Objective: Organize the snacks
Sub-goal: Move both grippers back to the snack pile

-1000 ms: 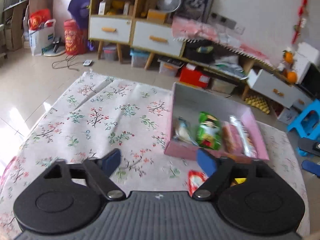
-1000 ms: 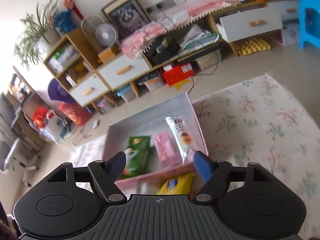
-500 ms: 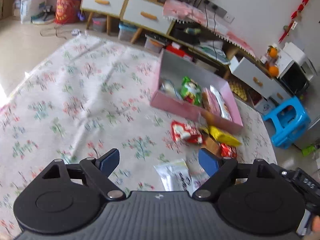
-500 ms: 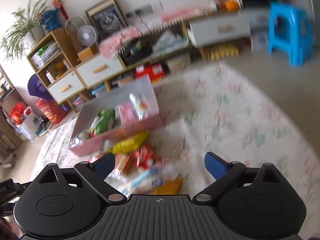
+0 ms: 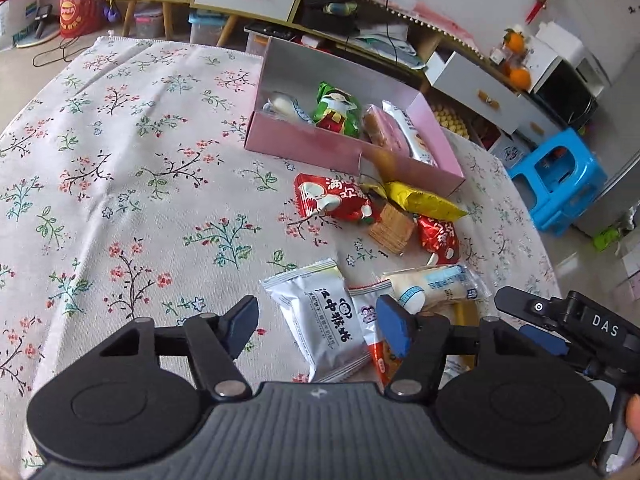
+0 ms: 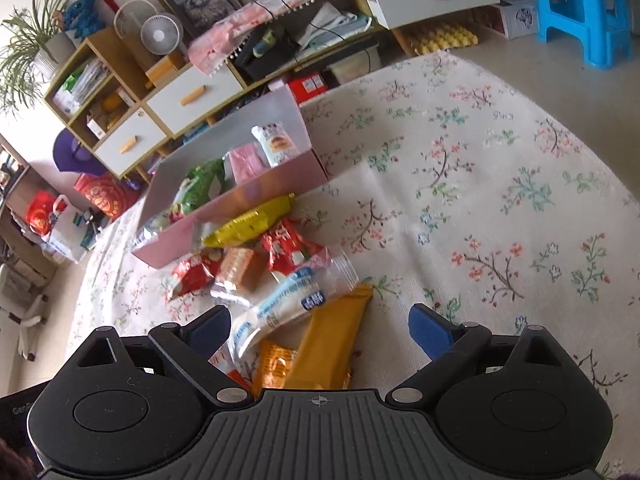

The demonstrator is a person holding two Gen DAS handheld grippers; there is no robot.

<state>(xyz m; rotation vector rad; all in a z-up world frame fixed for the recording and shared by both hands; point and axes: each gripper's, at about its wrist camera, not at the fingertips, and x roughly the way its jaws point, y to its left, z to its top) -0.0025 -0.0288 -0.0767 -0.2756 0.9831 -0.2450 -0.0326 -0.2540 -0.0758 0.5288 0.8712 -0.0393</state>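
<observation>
silver-white packet (image 5: 320,316) at lower centre sits between the closing, still untouching left gripper (image 5: 316,324) pads; right gripper (image 6: 320,328) spread above the orange wrapper (image 6: 332,340).

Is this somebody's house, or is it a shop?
Most likely a home living room: a wooden cabinet with white drawers, a small white desk fan and a blue plastic stool stand around the floral tablecloth.

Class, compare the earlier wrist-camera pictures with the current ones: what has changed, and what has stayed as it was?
Both grippers have dropped toward the loose snacks in front of the pink box. The left gripper has been closing, its jaws now either side of the silver packet without gripping it. The right gripper stays wide open above the orange packet. The box and snacks have not moved.
</observation>
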